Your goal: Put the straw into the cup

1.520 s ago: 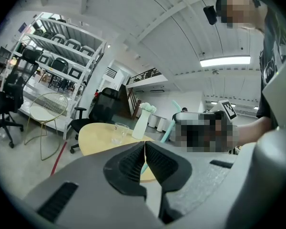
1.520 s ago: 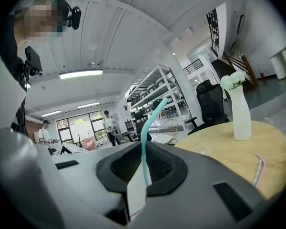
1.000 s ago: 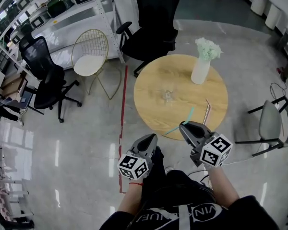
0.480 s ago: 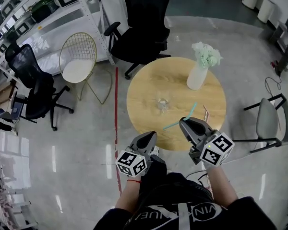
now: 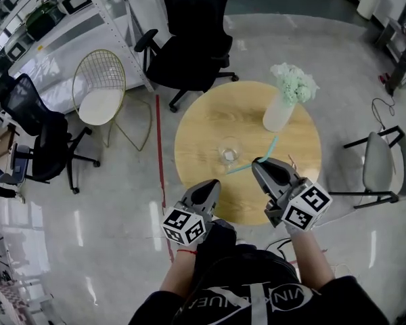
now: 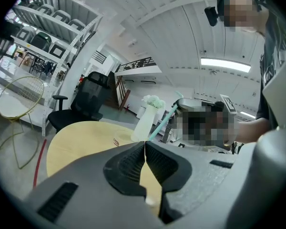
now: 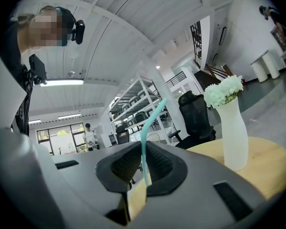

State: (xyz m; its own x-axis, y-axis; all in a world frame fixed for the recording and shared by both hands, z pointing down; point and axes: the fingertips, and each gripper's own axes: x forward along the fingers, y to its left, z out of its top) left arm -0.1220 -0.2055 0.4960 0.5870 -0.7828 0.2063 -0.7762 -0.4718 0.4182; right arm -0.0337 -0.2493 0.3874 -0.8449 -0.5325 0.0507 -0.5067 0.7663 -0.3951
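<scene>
A clear glass cup stands near the middle of the round wooden table; its rim shows in the left gripper view. My right gripper is shut on a teal bendy straw, held above the table's front right, just right of the cup. The straw rises between its jaws. My left gripper is shut and holds nothing, over the table's near edge. The straw shows in that gripper's view too.
A white vase with pale flowers stands at the table's back right. A pinkish straw lies by the right gripper. A black office chair, a gold wire chair and a grey chair ring the table.
Both grippers have come forward over the table. The straw in the right gripper now reaches closer to the cup and the vase.
</scene>
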